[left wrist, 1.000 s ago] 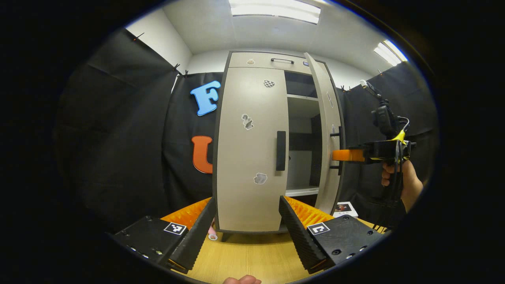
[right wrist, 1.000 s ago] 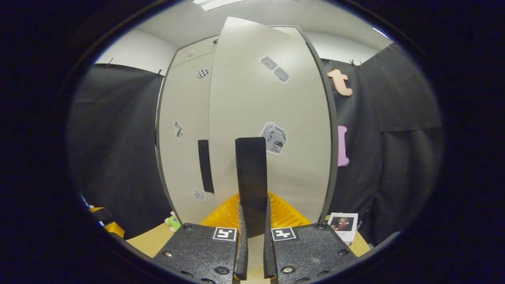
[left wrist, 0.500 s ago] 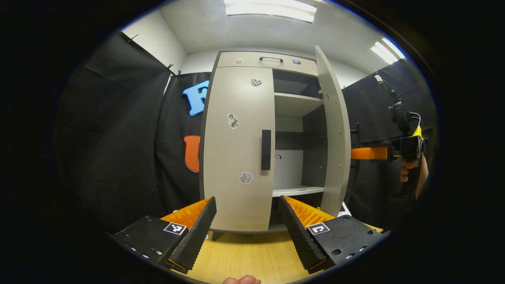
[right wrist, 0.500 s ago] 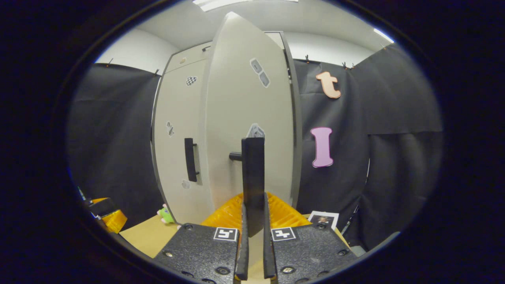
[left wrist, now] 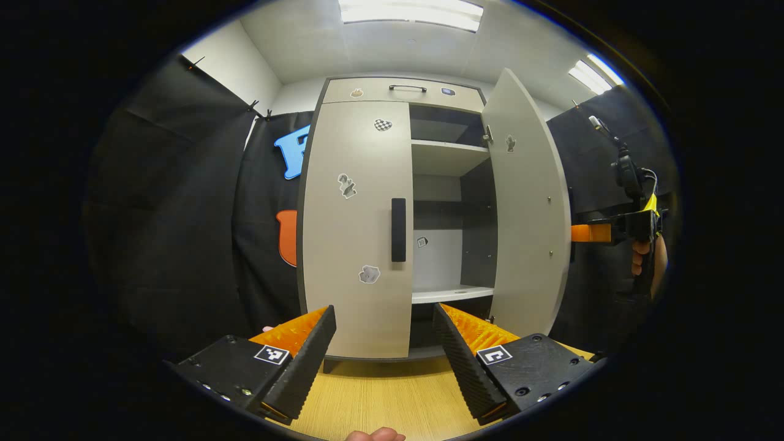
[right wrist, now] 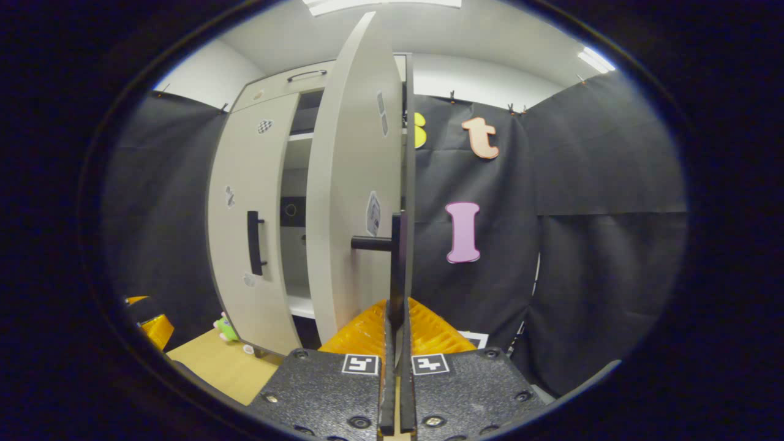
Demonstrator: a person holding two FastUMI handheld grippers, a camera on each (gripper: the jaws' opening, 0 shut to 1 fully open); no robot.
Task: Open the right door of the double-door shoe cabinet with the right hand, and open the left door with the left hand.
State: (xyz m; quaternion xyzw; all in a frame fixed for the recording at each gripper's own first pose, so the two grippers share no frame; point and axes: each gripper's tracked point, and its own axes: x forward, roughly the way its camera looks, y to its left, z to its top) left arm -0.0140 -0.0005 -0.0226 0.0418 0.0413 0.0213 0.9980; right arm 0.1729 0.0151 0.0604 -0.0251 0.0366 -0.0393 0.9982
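Observation:
The beige shoe cabinet stands on the table. Its left door [left wrist: 358, 233] is closed, and that door's black handle [left wrist: 399, 229] sits just beyond and above my left gripper [left wrist: 383, 312], which is open and holds nothing. The right door [left wrist: 530, 214] stands swung far out, baring the shelves [left wrist: 450, 294]. In the right gripper view, my right gripper [right wrist: 397, 312] is shut on the right door's black handle [right wrist: 397, 263], with the door [right wrist: 349, 184] seen nearly edge-on. In the left gripper view, one of the right gripper's fingers [left wrist: 585, 233] and the hand [left wrist: 640, 263] holding it show past the door's edge.
The cabinet sits on a wooden table [left wrist: 380, 398]. A top drawer with a handle [left wrist: 407, 89] runs above the doors. A small green toy [right wrist: 226, 327] lies by the cabinet's left foot, and a photo card [right wrist: 471, 337] by its right side. Black cloth walls close in on both sides.
The right door has swung much farther open, drawn by my right gripper, which stayed shut on its handle. My left gripper stays open, hardly moved.

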